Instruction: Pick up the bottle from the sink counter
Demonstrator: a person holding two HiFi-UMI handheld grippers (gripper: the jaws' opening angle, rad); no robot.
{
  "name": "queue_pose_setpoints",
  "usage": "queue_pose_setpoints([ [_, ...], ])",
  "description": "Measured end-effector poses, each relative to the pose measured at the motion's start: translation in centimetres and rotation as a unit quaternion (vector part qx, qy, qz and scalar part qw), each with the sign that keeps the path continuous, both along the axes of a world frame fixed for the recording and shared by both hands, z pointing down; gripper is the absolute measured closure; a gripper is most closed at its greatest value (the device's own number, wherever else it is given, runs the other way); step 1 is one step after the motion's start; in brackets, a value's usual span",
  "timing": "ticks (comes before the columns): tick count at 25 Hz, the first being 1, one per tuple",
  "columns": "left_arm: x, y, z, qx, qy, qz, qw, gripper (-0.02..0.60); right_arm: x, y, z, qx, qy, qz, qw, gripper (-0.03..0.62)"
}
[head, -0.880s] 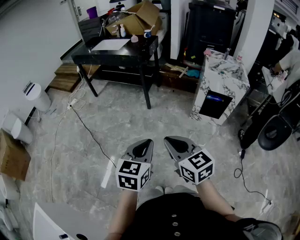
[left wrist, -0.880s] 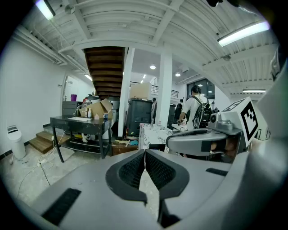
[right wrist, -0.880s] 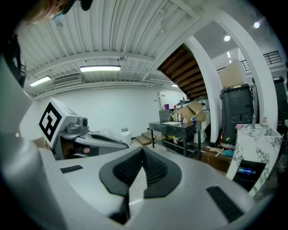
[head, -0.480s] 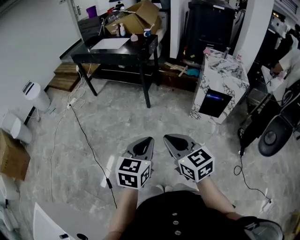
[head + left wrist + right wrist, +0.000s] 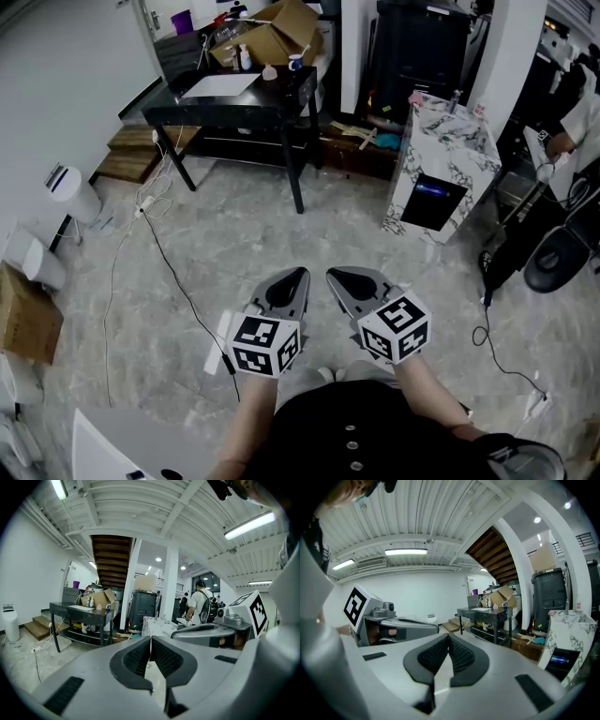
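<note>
Marble sink counter (image 5: 448, 141) far off, jaws closed, empty

A slim bottle (image 5: 457, 97) is seen standing upright on the marble sink counter (image 5: 441, 141) at one o'clock; finer detail cannot be made out.

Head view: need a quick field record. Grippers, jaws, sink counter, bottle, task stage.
left gripper: jaws shut, nothing between them
right gripper: jaws shut, nothing between them
gripper position: side by side over the floor, close to the person's body
sink counter: marbled unit, ahead and to the right, apart from both grippers
bottle: too small to tell; a small pink item stands at the counter's far corner
black table: ahead left, cardboard box on it
task stage: pick not begun
</note>
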State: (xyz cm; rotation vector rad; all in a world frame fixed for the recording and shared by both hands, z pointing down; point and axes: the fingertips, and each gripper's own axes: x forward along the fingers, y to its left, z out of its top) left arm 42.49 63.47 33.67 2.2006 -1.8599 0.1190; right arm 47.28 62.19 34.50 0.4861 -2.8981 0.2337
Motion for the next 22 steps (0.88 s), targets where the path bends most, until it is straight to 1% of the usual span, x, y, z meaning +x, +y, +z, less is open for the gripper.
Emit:
queue_pose_setpoints([
  [6,-0.7,0.0,0.6,-0.009,-0.004,0.008,0.9999,0.556,-0.3,0.2,0.9,-0.002,0.005,0.014,1.0,0.591],
  [7,-0.8,0.1,0.6,-0.011,-0.004,0.01,0.9999,0.545,-0.3,0.2,1.0,-0.004,0.005,0.016,1.0,0.591],
  [9,-1.2,0.2,0.7,-0.014,-0.002,0.014,0.9998,0.47,-0.2,0.1,1.2,-0.009,0.007,0.02,1.0,0.591],
  [10,-1.4,0.2,0.7,-0.013,-0.001,0.013,0.9998,0.458,-0.1,0.0,1.3,-0.011,0.008,0.022,1.0,0.591],
  [13,-2.1,-0.2,0.8,-0.012,0.003,0.011,0.9999,0.434,0.1,-0.8,1.4,-0.016,0.009,0.029,0.999,0.591],
  [16,-2.5,-0.9,1.1,-0.012,0.0,0.009,0.9999,0.431,-0.2,-1.3,1.6,-0.015,0.012,0.026,0.999,0.591],
  [19,-3.4,-1.6,1.3,-0.014,-0.004,0.002,0.9999,0.428,-1.0,-1.9,1.9,-0.015,0.015,0.017,1.0,0.591],
  [22,-4.3,-2.7,1.6,-0.02,-0.009,-0.001,0.9998,0.399,-2.1,-3.1,2.3,-0.013,0.019,0.011,1.0,0.591],
])
